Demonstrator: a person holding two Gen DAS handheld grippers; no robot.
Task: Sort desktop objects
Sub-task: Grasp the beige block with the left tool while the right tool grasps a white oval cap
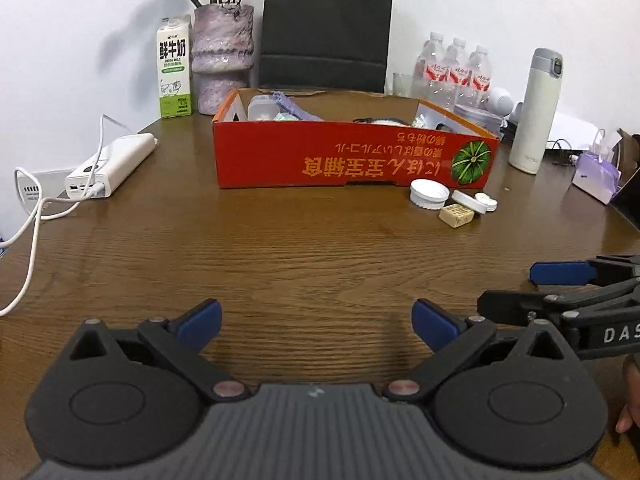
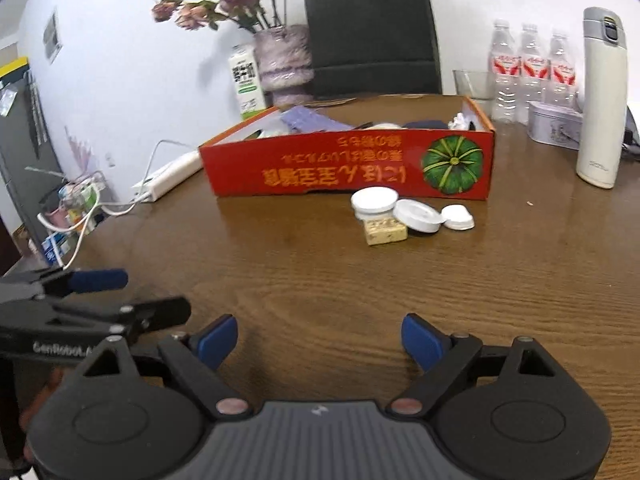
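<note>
A red cardboard box [image 1: 356, 160] [image 2: 348, 164] stands mid-table and holds several items. Just before its right end lies a cluster: a white round jar [image 1: 428, 194] [image 2: 374, 202], a white lid [image 1: 466, 200] [image 2: 418, 216], a small white case [image 1: 486, 202] [image 2: 458, 217] and a beige block [image 1: 456, 214] [image 2: 385, 231]. My left gripper [image 1: 318, 320] [image 2: 156, 294] hovers open over bare wood near the front, nothing between its blue pads. My right gripper [image 2: 320, 334] [image 1: 506, 290] is beside it, also open and holding nothing, well short of the cluster.
A white power bank [image 1: 112, 166] with cables lies at the left. A milk carton [image 1: 174, 68], flower vase [image 1: 222, 60], black paper bag [image 1: 326, 28] and water bottles [image 1: 454, 68] line the back. A white thermos [image 1: 536, 112], tin [image 2: 554, 124] and purple bag [image 1: 596, 176] stand at the right.
</note>
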